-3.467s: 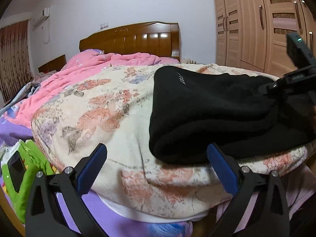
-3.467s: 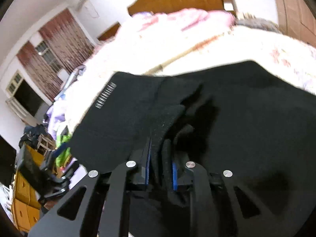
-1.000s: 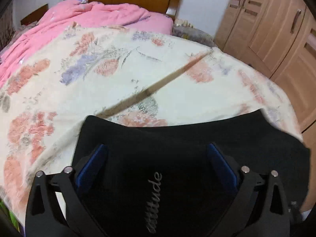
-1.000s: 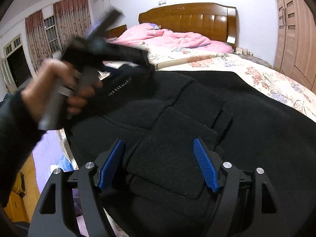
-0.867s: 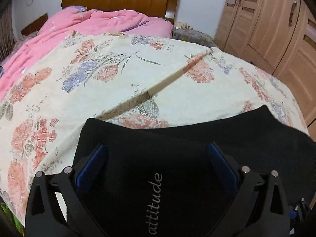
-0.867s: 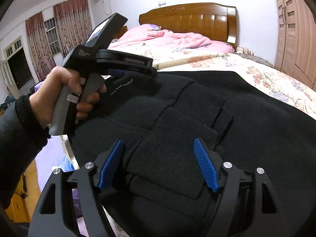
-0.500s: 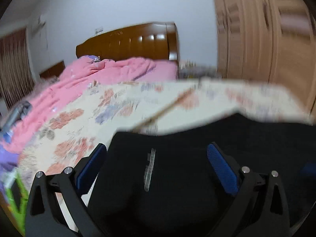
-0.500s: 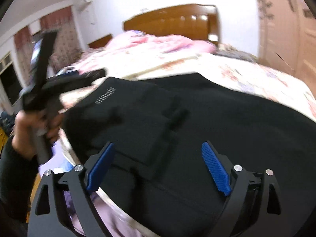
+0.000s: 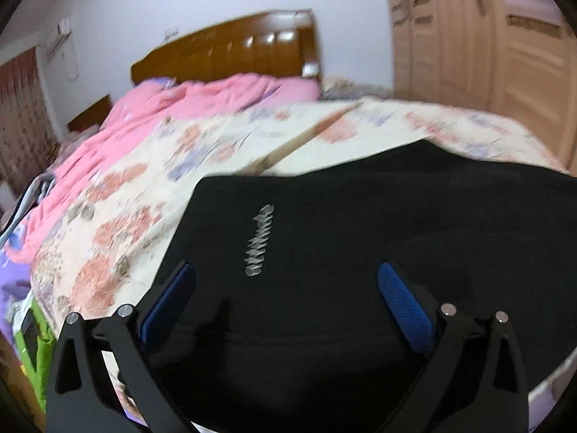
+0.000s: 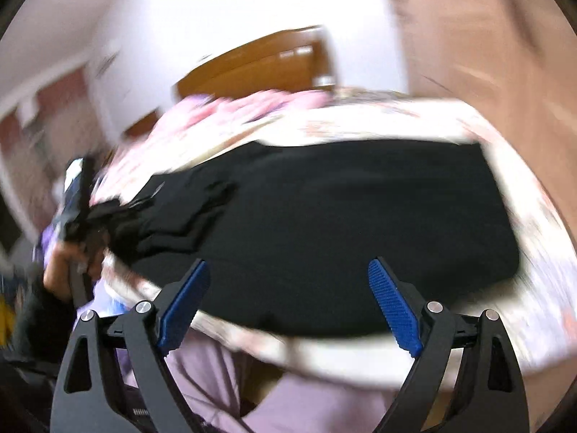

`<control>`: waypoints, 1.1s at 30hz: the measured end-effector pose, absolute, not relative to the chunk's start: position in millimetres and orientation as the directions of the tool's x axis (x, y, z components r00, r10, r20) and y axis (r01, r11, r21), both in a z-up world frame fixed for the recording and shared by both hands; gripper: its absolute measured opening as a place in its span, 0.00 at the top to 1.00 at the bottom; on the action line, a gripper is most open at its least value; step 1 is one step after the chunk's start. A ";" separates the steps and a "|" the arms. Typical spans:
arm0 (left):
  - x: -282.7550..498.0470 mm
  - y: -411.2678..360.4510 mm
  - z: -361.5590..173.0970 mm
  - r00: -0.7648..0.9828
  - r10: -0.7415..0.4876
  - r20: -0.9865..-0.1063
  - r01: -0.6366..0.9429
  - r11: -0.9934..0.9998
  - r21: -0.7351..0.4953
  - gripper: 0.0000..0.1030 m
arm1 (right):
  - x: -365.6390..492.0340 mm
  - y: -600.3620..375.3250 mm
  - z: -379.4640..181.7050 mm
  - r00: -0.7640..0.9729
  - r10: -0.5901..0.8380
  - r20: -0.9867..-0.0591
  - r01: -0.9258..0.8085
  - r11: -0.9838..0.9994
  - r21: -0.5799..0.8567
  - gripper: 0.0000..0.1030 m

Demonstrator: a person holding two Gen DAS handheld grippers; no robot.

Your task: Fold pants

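The black pants [image 9: 342,238] lie folded into a wide block on the floral bedspread [image 9: 119,223], with pale lettering [image 9: 259,241] on top. My left gripper [image 9: 285,296] is open and empty, low over the pants' near left part. In the blurred right wrist view the pants [image 10: 342,216] lie across the bed's near edge. My right gripper [image 10: 286,303] is open and empty, just off the front edge of the pants. The left gripper [image 10: 84,213] and the hand holding it show at that view's left, beside the pants' left end.
A pink quilt [image 9: 173,108] lies at the bed's far left, under a wooden headboard [image 9: 230,54]. A wooden wardrobe [image 9: 487,36] stands at the right. A green and purple clutter [image 9: 32,328] sits beside the bed at the lower left. Purple fabric [image 10: 223,386] hangs below the bed's front edge.
My right gripper let go of the pants, opened, and has pulled back off the bed's front edge. My left gripper has drawn back and lifted its view; both views are blurred by motion.
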State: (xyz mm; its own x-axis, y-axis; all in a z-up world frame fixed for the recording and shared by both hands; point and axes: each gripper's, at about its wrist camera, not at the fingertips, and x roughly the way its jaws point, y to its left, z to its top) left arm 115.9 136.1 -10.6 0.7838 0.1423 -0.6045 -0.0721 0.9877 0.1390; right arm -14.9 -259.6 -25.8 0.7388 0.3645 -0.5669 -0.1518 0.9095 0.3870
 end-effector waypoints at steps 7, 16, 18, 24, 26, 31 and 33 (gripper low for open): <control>124.0 93.0 1.1 0.847 0.107 -0.521 0.005 0.978 0.210 0.02 | -9.3 -317.1 -55.2 0.717 0.365 -0.593 0.016 0.843 0.538 0.16; 168.4 109.5 -29.4 0.764 -0.006 -0.645 0.054 0.997 0.055 0.01 | 37.3 -322.5 -54.1 0.655 0.374 -0.657 0.079 0.830 0.552 0.12; 172.3 117.1 -32.2 0.744 -0.056 -0.666 0.066 0.998 -0.009 0.01 | 38.9 -321.2 -55.1 0.649 0.373 -0.663 0.086 0.830 0.552 0.09; 171.0 117.4 -35.5 0.746 -0.065 -0.662 0.069 0.997 -0.021 0.01 | 28.4 -321.1 -60.8 0.649 0.441 -0.620 0.047 0.790 0.611 0.20; 169.6 116.4 -35.6 0.752 -0.057 -0.657 0.067 0.998 -0.010 0.01 | 31.8 -328.0 -63.3 0.683 0.443 -0.580 0.069 0.752 0.656 0.21; 169.4 118.0 -34.9 0.749 -0.065 -0.660 0.069 0.997 -0.021 0.01 | 32.1 -316.0 -59.0 0.716 0.348 -0.605 0.097 0.809 0.580 0.25; 169.9 118.4 -34.7 0.748 -0.067 -0.660 0.069 0.997 -0.023 0.01 | 35.8 -298.3 -52.3 0.659 0.330 -0.676 0.038 0.883 0.468 0.25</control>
State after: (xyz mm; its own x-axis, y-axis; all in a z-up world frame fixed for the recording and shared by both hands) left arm 169.9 118.4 -34.7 0.7481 -0.0671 -0.6602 0.0691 0.9973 -0.0231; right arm 35.8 -298.3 -52.3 0.6588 0.3300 -0.6761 0.0385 0.8827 0.4683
